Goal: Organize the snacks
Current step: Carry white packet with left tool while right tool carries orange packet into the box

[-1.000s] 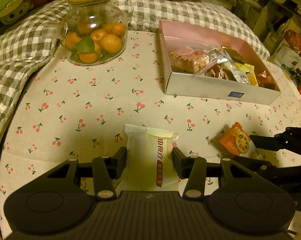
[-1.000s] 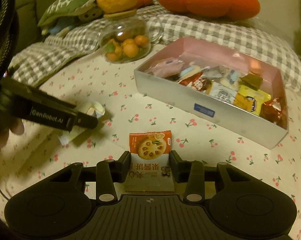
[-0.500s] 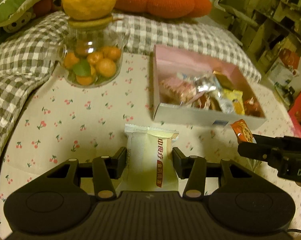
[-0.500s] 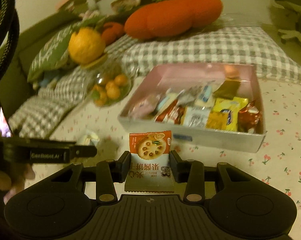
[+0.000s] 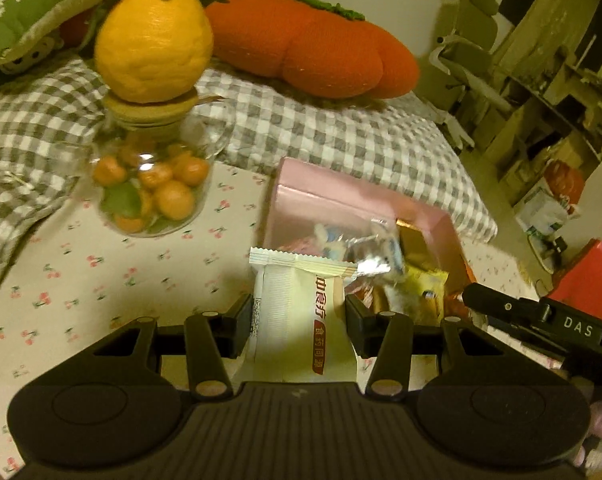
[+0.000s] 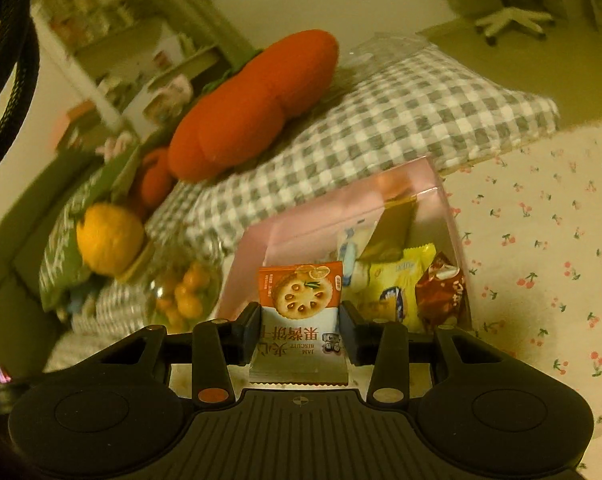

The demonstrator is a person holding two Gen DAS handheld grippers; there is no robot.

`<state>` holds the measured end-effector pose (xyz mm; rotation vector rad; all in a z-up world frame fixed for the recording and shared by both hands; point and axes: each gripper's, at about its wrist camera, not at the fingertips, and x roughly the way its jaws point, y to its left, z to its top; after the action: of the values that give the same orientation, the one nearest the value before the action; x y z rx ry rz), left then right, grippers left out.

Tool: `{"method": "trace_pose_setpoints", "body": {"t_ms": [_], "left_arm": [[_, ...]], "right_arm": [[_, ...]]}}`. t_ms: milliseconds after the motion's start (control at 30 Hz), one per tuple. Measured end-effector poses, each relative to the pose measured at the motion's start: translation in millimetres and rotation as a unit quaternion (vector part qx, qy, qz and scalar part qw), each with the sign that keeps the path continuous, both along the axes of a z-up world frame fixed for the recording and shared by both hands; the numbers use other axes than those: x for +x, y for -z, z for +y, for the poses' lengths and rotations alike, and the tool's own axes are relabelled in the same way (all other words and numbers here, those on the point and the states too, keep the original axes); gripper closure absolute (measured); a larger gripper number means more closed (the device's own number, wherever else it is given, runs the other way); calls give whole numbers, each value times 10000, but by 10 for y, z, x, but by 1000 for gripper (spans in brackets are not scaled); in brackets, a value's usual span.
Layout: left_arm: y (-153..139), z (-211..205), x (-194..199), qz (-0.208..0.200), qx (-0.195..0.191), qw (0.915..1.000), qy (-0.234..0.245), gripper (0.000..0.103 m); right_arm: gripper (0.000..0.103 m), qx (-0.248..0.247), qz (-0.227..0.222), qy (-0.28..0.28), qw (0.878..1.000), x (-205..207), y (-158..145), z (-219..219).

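Note:
My left gripper [image 5: 297,328] is shut on a cream snack packet [image 5: 297,316] and holds it in the air just in front of the pink box [image 5: 329,196], which holds several wrapped snacks. My right gripper [image 6: 299,332] is shut on an orange biscuit packet [image 6: 301,292] and holds it over the near end of the same pink box [image 6: 341,212]. The right gripper's finger [image 5: 541,316] shows at the right of the left wrist view.
A glass jar of small oranges [image 5: 153,192] with a big yellow fruit [image 5: 153,40] on its lid stands left of the box. A grey checked cushion [image 5: 341,136] and an orange plush [image 5: 313,44] lie behind. The cherry-print cloth [image 6: 541,260] extends right of the box.
Both grippers have lifted their packets off the cloth and moved forward toward the pink box. The right gripper has tilted and now sits over the box's near end.

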<state>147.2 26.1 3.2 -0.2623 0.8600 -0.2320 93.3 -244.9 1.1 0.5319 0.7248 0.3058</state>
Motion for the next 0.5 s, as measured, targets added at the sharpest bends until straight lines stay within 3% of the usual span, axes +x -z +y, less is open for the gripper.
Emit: {"method": "trace_pose_setpoints", "body": {"t_ms": [500], "left_arm": [[149, -617, 612, 27, 251, 9993, 287, 58]], "right_arm": [[61, 498, 375, 551, 9965, 215, 327, -299]]}}
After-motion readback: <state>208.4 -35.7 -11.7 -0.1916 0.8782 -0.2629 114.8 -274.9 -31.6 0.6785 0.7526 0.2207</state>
